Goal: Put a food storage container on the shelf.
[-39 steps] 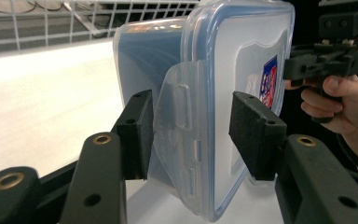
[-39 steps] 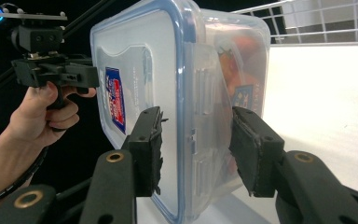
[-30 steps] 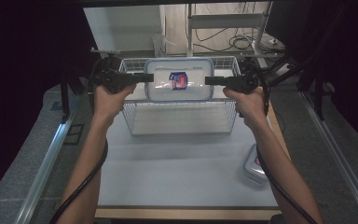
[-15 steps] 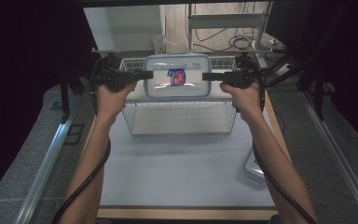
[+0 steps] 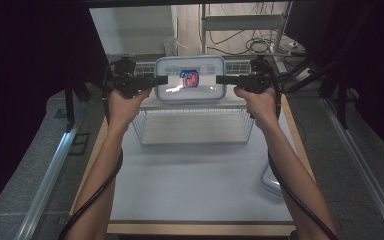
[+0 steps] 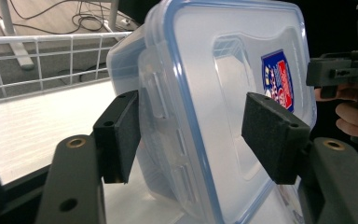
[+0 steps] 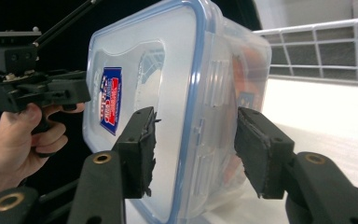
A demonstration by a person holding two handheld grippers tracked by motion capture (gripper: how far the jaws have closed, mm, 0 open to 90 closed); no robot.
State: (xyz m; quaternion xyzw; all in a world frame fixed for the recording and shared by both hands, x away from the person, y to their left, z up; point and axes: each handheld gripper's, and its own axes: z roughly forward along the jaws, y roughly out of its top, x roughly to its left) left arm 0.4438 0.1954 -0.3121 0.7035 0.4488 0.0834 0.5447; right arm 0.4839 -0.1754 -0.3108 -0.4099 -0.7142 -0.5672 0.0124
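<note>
1. Left tool (image 5: pixel 161 80) has just been opening; its jaws stand apart, with the left end of a clear lidded container (image 5: pixel 190 80) between the pads, no longer pressed.
2. Right tool (image 5: pixel 221 79) has likewise been opening, its jaws apart around the right end.
3. Tilted on edge, the container stands at the far side of a white wire basket (image 5: pixel 195 122) on the tabletop (image 5: pixel 190 185).
4. Placing looks nearly done; what remains is drawing both tools clear.
5. A second container (image 5: pixel 272 179) lies near the right edge.
</note>
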